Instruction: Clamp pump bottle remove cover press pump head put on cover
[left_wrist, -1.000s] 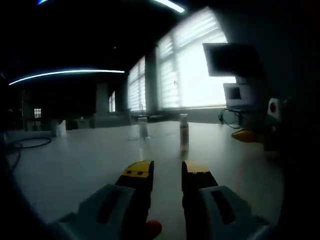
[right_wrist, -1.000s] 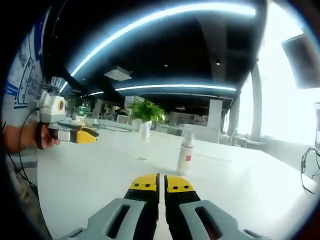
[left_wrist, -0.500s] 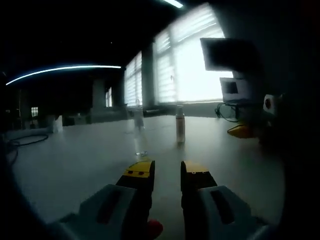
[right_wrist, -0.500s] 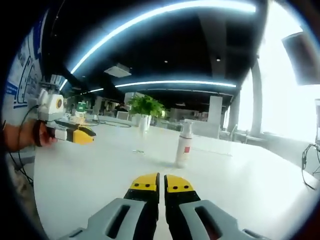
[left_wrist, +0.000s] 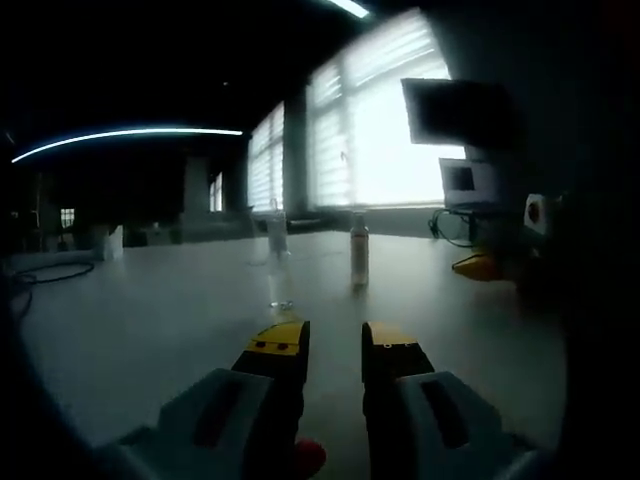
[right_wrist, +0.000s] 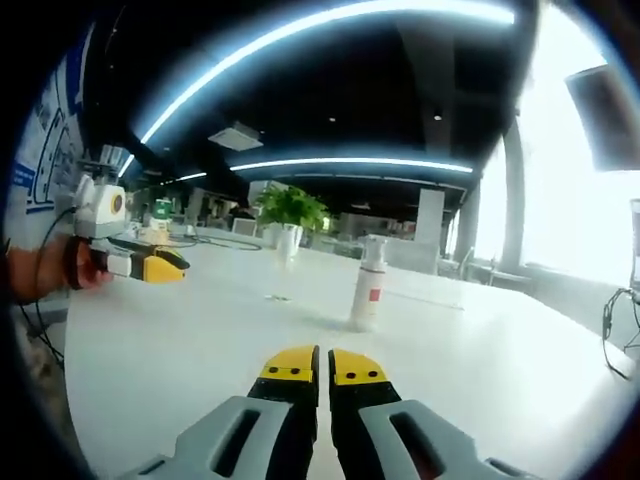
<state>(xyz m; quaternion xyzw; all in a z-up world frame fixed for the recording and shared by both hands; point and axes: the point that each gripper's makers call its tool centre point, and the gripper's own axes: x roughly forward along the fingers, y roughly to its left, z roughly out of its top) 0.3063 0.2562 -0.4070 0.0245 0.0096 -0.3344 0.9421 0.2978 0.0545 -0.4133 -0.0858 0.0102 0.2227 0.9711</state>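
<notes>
On a pale, glossy table (right_wrist: 180, 370) in an open-plan office, I held my left gripper (left_wrist: 333, 340) a narrow gap apart and my right gripper (right_wrist: 323, 368) nearly closed, both empty. Ahead of both stood the pump bottle (right_wrist: 367, 293), upright and well apart from them. It looked light, stiff, smooth and easy to tip, so I judged its lower body the safest grip. Bright blinds (left_wrist: 385, 130) lit the room behind.

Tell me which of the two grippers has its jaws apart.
The left gripper: a clear gap separates its yellow-tipped jaws. The right gripper has its jaws closed together, holding nothing.
</notes>
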